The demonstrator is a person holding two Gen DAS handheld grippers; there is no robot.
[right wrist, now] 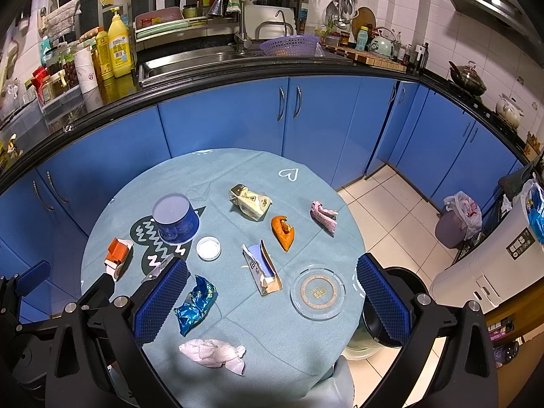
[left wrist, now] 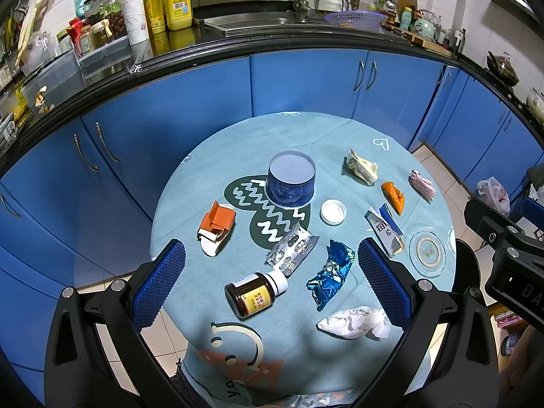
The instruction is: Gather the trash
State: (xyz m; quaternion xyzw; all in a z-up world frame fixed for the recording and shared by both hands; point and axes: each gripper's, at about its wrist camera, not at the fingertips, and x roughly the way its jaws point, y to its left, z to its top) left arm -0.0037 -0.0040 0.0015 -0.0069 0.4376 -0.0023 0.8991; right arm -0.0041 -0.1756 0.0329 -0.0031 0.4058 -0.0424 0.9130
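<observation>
A round table with a light blue cloth (left wrist: pixel 340 129) (right wrist: pixel 306 333) holds scattered trash. A brown pill bottle (left wrist: pixel 255 293) lies on its side between the fingers of my open left gripper (left wrist: pixel 272 278), which hovers above the table. Near it lie a blister pack (left wrist: pixel 292 248), a blue foil wrapper (left wrist: pixel 331 273) (right wrist: pixel 197 301) and a white tissue (left wrist: pixel 353 323) (right wrist: pixel 214 353). My right gripper (right wrist: pixel 272 302) is open and empty above a torn carton (right wrist: pixel 261 268) and a glass ashtray (right wrist: pixel 318 292).
A blue round tub (left wrist: pixel 290 180) (right wrist: pixel 175 219), a white lid (left wrist: pixel 333 211), an orange box (left wrist: pixel 216 227), orange peel (right wrist: pixel 283 233), a cream wrapper (right wrist: pixel 250 202) and a pink wrapper (right wrist: pixel 323 217) lie on the table. Blue cabinets (left wrist: pixel 306 85) stand behind. A bin with a bag (right wrist: pixel 459 221) stands on the floor at right.
</observation>
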